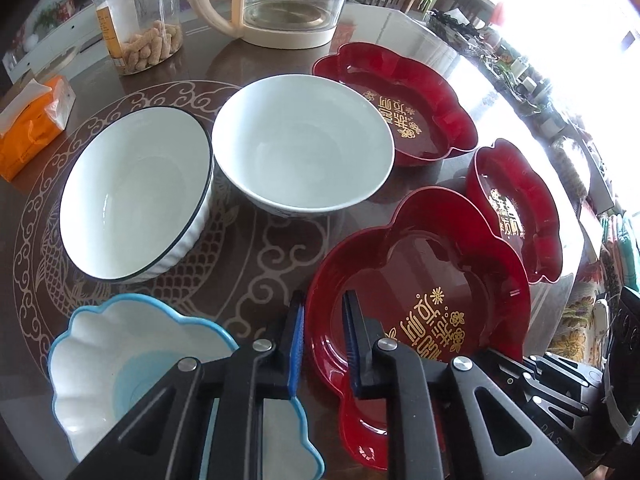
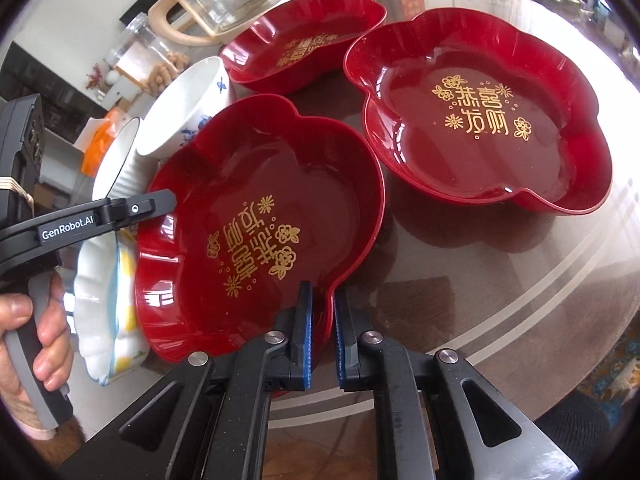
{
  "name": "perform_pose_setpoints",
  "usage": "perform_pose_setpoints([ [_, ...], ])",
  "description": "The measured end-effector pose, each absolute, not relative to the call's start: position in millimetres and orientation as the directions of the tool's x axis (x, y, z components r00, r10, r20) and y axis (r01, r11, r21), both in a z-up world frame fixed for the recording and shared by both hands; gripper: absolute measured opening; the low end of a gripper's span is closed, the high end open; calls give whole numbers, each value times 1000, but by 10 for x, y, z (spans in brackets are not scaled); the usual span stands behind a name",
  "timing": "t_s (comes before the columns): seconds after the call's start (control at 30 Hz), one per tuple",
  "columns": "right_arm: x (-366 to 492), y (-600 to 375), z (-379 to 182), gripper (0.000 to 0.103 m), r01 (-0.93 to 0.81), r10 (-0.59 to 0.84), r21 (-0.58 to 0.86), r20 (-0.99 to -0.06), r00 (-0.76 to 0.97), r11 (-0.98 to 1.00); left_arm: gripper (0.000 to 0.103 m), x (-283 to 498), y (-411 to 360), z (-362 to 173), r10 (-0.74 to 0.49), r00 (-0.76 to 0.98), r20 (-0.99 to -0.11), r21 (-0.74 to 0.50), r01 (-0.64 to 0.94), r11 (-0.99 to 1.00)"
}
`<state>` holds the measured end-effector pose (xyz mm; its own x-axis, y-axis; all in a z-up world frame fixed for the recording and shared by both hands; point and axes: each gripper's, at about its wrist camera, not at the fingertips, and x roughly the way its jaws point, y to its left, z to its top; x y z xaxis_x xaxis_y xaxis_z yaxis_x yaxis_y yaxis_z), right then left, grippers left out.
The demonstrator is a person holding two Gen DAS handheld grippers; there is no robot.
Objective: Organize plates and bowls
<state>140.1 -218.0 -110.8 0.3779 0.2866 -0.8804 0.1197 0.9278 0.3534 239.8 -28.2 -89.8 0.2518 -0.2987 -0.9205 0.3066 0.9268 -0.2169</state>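
Note:
Three red flower-shaped plates with gold lettering lie on the table. My left gripper (image 1: 323, 320) is shut on the left rim of the nearest red plate (image 1: 432, 264), one pad outside the wall and one inside. My right gripper (image 2: 322, 312) is shut on the near rim of this same plate (image 2: 260, 184). One of the left gripper's fingers (image 2: 156, 202) shows at the plate's left edge. The other red plates (image 2: 480, 120) (image 2: 304, 40) lie beyond it. A black-rimmed white bowl (image 1: 136, 196), a plain white bowl (image 1: 300, 144) and a blue-rimmed scalloped bowl (image 1: 120, 344) stand to the left.
A glass kettle with a cream handle (image 1: 288, 4), a clear jar of snacks (image 1: 140, 20) and an orange tissue pack (image 1: 32, 128) stand at the back of the patterned round table (image 1: 248, 264). A person's hand (image 2: 24, 328) grips the left tool's handle.

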Motion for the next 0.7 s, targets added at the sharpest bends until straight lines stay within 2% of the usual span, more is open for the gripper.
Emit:
perform_pose_setpoints([
  [0.23,932,-2413,-819,11,72,304,353,-879,367,933,18,1596,-388,-604,-359,291,-887,-249,355,901],
  [0.43,673,-2559,-853,11,48,252,282,-910,330,958,18,1094,-447,-905,-369,283,-886,-278,314,908],
  [0.7,603,-2792,-919,11,90,171,218,-915,365,972,18,1080,-793,-1052,-381,286,-879,-293,308,905],
])
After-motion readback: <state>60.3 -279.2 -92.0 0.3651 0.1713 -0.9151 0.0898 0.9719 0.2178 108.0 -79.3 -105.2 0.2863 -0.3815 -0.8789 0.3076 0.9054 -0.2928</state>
